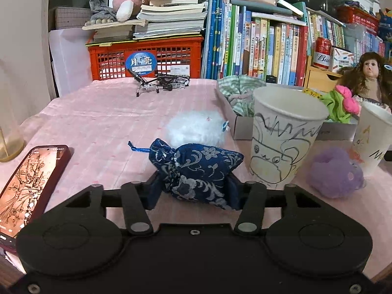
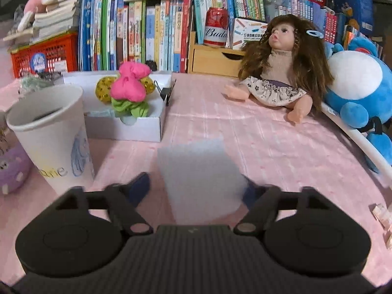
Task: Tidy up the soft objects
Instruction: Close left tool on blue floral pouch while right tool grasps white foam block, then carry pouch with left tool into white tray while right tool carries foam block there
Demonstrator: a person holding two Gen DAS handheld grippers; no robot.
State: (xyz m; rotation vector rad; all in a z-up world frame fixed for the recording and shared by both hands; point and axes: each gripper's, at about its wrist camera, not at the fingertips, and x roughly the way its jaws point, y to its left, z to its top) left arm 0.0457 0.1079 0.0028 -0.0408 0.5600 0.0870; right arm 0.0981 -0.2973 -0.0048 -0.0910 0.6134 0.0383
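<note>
My left gripper (image 1: 194,186) is shut on a blue brocade pouch (image 1: 196,169) just above the pink tablecloth. A white fluffy ball (image 1: 193,128) lies right behind it. A purple plush (image 1: 334,172) lies at the right; it also shows in the right wrist view (image 2: 11,171). A white box (image 1: 281,128) holds striped cloth (image 1: 238,90); in the right wrist view the box (image 2: 137,127) holds a pink and green plush flower (image 2: 129,85). My right gripper (image 2: 198,188) has its jaws around a white foam block (image 2: 201,171); the left finger looks slightly apart from it.
Two drawn-on paper cups (image 1: 281,137) (image 1: 372,137) stand by the box. A phone (image 1: 27,186) lies at the left. A doll (image 2: 279,66) and a blue plush (image 2: 360,83) sit at the right. Books and an orange crate (image 1: 147,56) line the back.
</note>
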